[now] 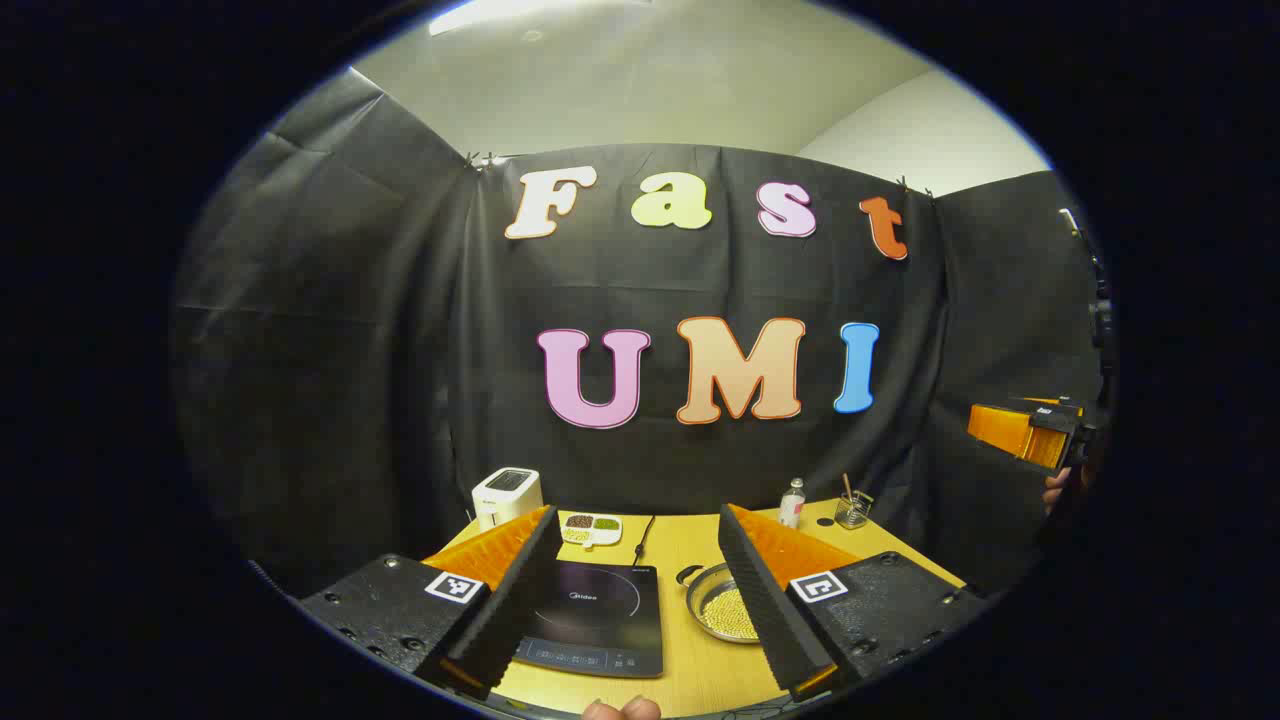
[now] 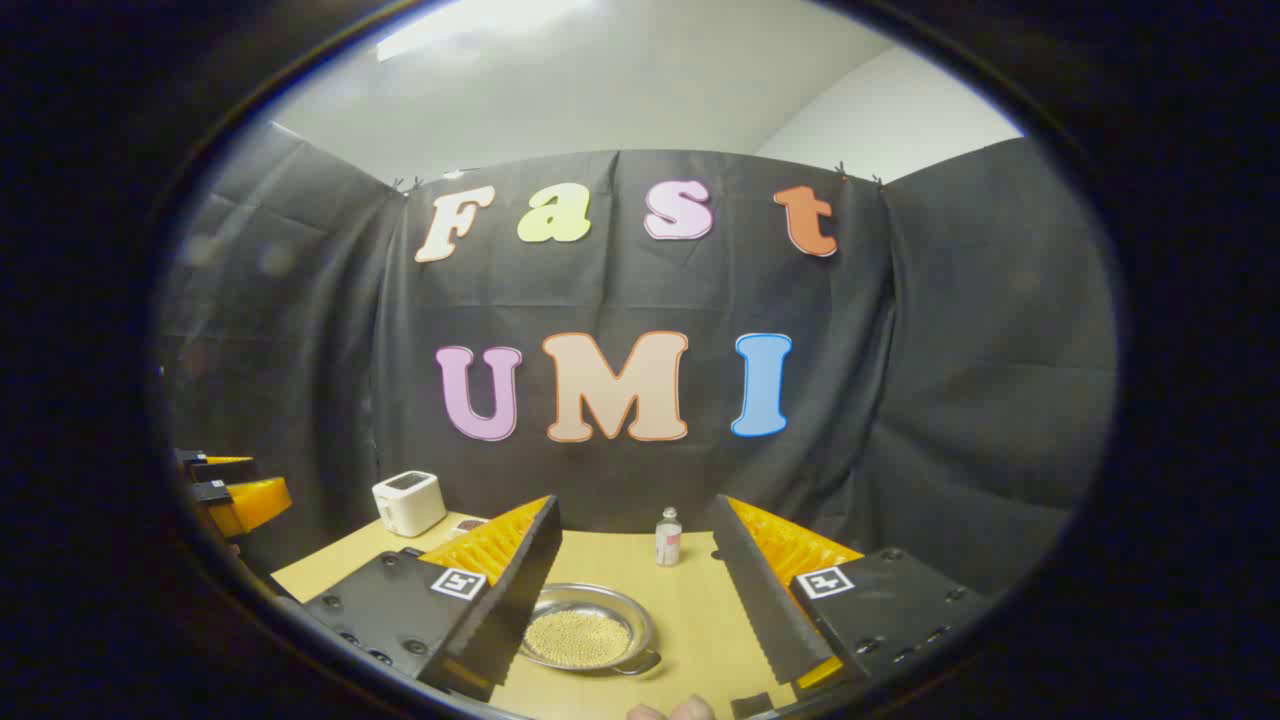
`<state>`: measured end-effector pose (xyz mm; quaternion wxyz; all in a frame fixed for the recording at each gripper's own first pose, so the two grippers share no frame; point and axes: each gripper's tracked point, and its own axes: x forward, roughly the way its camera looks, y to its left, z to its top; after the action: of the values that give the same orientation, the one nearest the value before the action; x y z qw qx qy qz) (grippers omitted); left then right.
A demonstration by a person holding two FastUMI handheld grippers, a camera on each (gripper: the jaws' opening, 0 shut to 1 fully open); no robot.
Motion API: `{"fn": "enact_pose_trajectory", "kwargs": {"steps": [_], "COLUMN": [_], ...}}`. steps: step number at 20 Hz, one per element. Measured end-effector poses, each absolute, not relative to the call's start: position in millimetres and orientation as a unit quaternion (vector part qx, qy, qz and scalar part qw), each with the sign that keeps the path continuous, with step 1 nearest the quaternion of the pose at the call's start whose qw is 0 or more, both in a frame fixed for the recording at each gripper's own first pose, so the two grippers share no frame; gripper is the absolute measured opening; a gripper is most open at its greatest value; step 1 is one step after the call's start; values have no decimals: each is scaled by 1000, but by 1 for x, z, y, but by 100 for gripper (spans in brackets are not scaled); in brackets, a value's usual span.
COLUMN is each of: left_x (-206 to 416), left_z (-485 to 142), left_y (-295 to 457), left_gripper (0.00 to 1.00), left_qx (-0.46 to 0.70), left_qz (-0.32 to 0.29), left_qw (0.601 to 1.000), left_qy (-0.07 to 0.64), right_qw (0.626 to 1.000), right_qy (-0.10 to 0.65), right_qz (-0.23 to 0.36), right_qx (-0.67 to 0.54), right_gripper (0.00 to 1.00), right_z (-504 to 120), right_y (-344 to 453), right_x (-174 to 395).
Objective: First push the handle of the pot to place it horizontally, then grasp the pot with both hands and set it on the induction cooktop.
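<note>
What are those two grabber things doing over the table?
A person holds two grippers above the yellow wooden table, both with fingers open and gripping nothing. The shallow round metal pot full of small pale beads sits beside the flat black induction cooktop, not on it yet.

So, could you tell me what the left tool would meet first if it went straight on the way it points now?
Probably the induction cooktop: it lies between the left tool's open fingers, just ahead and below. The pot sits by the right-hand finger, slightly off that line. Depth is hard to judge here.
</note>
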<state>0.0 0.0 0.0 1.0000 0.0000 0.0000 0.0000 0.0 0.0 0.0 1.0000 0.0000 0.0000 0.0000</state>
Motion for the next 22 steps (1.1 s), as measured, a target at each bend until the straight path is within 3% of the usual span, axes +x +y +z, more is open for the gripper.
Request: {"fn": "enact_pose_trajectory", "kwargs": {"steps": [14,16,18,20,22], "left_x": [-1,-1,-1,0,0], "left_z": [7,6,8,8,8], "left_y": [-4,-3,-4,-3,-1], "left_gripper": [96,92,99,92,95], "left_qx": [8,11,11,13,14], "left_qz": [-6,-7,-8,-8,-8], "left_qw": [1000,1000,1000,1000,1000], "left_qy": [-5,-5,-7,-9,-9], "right_qw": [1000,1000,1000,1000,1000], "right_qy": [-2,-1,-2,-1,-1], "right_qz": [3,2,2,2,2], "right_qx": [-5,-5,-6,-8,-10], "right_gripper": [95,94,95,95,95], "right_z": [3,1,3,2,2], "right_y": [4,5,6,8,10], "right_x": [4,3,5,4,6]}}
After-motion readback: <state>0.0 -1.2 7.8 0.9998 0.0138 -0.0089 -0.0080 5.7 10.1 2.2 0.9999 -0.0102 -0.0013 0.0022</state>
